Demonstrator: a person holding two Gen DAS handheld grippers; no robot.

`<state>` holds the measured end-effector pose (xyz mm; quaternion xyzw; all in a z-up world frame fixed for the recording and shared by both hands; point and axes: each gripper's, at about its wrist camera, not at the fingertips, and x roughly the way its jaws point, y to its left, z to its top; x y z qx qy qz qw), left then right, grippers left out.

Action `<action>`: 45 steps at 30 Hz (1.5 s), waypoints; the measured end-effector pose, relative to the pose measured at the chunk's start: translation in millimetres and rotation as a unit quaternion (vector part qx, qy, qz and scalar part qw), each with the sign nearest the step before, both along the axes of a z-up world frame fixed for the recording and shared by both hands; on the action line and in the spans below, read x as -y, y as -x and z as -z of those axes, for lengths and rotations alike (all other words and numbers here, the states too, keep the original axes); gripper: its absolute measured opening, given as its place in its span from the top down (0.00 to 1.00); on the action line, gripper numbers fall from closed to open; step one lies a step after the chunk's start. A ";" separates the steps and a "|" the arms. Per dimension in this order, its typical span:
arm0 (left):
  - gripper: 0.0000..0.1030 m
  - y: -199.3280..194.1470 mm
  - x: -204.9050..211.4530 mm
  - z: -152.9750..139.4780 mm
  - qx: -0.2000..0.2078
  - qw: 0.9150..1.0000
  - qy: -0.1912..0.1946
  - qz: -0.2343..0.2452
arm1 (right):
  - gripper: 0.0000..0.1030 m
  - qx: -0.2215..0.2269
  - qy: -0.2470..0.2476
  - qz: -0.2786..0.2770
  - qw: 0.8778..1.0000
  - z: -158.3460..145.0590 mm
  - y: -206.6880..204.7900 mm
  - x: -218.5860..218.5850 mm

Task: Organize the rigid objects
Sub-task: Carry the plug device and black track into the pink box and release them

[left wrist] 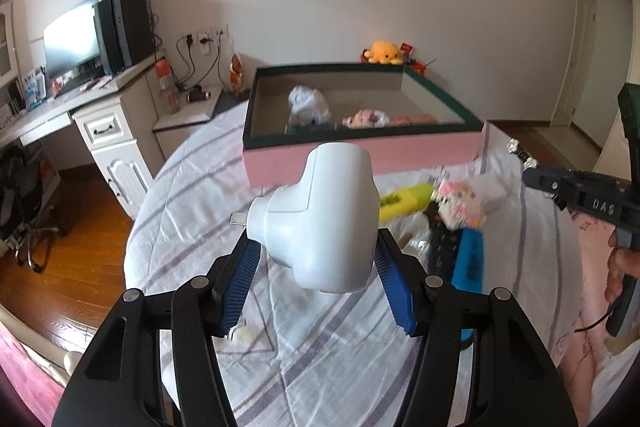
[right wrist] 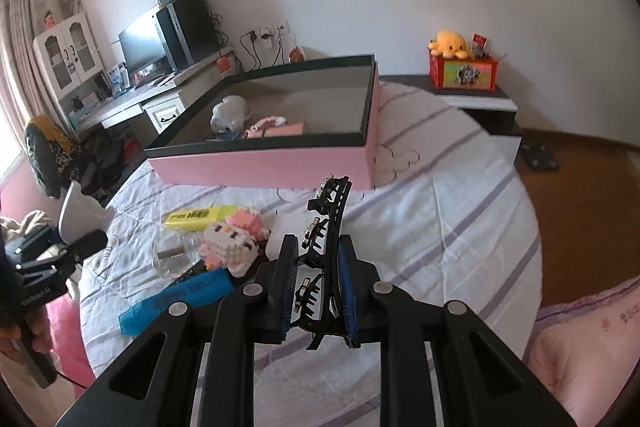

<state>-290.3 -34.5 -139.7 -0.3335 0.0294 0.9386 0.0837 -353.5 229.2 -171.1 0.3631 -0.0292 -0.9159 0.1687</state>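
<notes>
My left claw (left wrist: 316, 263) pinches a white plug adapter (left wrist: 326, 213) above the striped bed (left wrist: 340, 347); my right claw (right wrist: 316, 291) is clamped on a black hair clip (right wrist: 326, 223). Ahead of both sits the pink box (right wrist: 280, 169), beyond the yellow highlighter (right wrist: 196, 218), block figure (right wrist: 232, 247) and blue highlighter (right wrist: 176, 301). The right handle reads "DAS" (left wrist: 603, 206).

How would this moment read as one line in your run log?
left tool: shut on white plug adapter | right tool: shut on black hair clip | pink box: open, ahead
</notes>
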 end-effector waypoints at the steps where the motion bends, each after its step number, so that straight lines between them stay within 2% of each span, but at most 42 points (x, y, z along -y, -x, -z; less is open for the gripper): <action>1: 0.42 1.1 -2.1 -4.0 -0.004 1.000 0.000 0.002 | 0.81 -0.003 -0.003 0.000 1.000 -2.2 -0.7 0.7; 16: 0.42 45.8 -31.4 -48.9 -0.035 0.999 0.017 0.024 | 0.81 -0.048 -0.004 -0.047 0.998 -44.9 8.2 22.1; 22: 0.42 83.5 -40.3 -62.9 -0.031 0.998 0.000 0.047 | 0.81 -0.058 -0.014 -0.071 0.996 -59.6 32.7 35.7; 25: 0.43 105.2 -47.7 -64.7 -0.028 0.998 0.014 0.048 | 0.81 -0.053 -0.021 -0.086 0.995 -60.5 52.5 45.8; 32: 0.43 164.5 -66.9 -51.1 0.007 0.998 0.041 0.057 | 0.81 -0.022 -0.046 -0.103 0.993 -49.7 105.0 58.5; 37: 0.43 205.9 -70.0 -34.1 0.042 0.996 0.023 0.070 | 0.81 0.007 -0.063 -0.103 0.993 -35.4 144.3 65.4; 45: 0.43 262.7 -76.8 -7.4 0.083 0.994 0.041 0.052 | 0.81 0.051 -0.093 -0.102 0.989 -11.3 187.3 75.6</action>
